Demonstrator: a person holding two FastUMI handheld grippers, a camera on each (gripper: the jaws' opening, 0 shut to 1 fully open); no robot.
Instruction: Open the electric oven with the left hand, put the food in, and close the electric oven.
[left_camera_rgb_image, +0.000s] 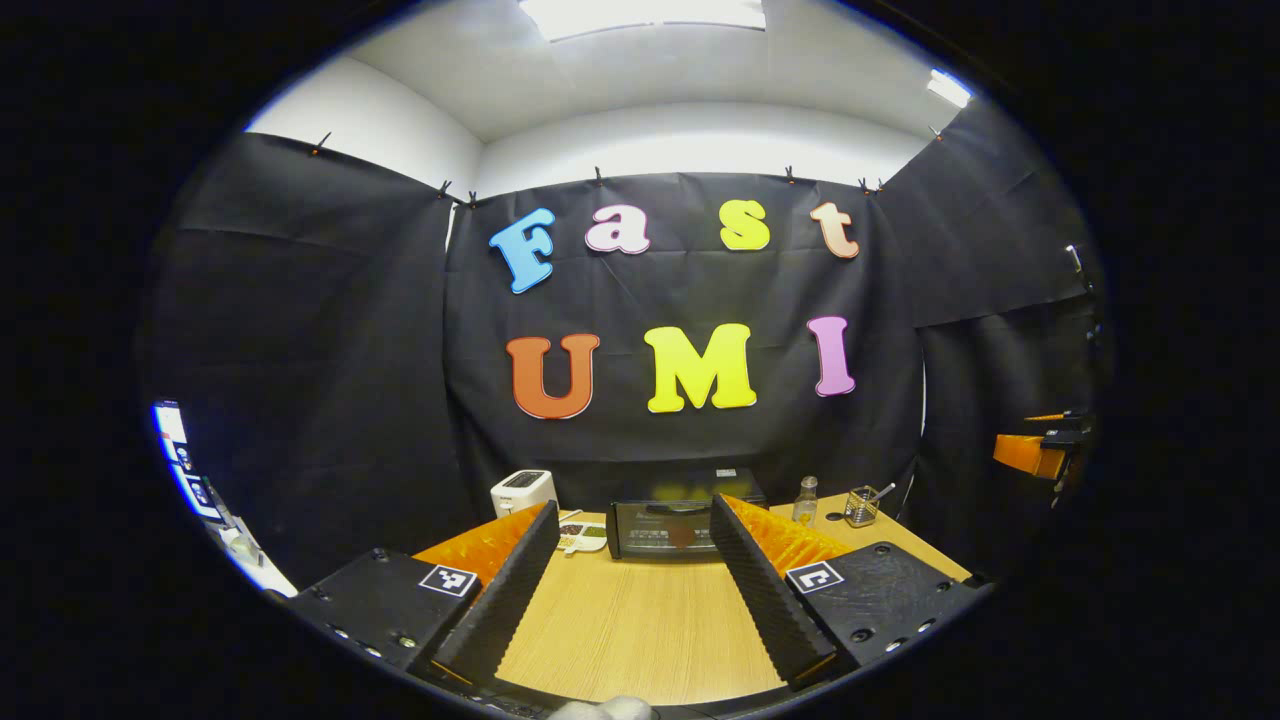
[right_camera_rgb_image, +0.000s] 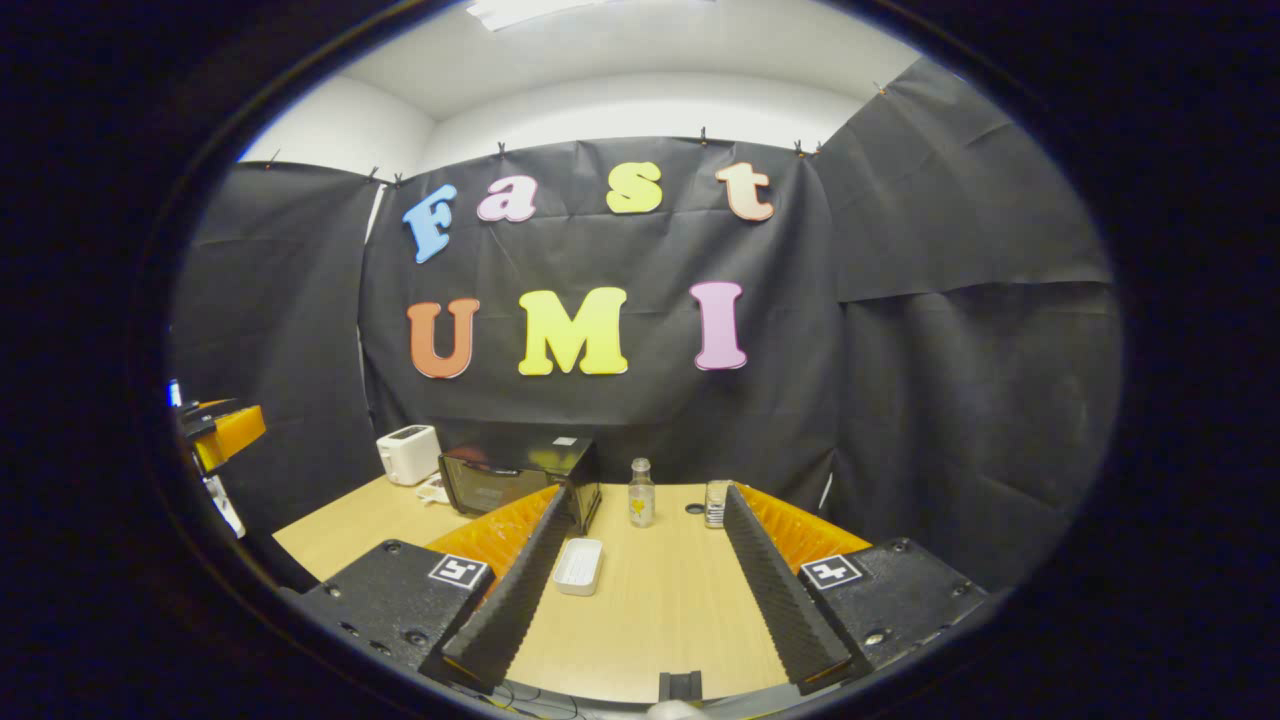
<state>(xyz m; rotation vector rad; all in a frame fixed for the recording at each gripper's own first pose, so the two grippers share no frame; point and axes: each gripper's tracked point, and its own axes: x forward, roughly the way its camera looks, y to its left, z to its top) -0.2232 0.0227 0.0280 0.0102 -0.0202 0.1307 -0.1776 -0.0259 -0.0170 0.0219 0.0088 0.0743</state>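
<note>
Your left gripper and right gripper hover over the table, fingers apart; the closed electric oven stands at twelve o'clock.

Toaster left of oven.

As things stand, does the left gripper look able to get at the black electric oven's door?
Probably yes: the left gripper is open and points at the black electric oven, whose door is shut, with bare wooden table between them.
</note>
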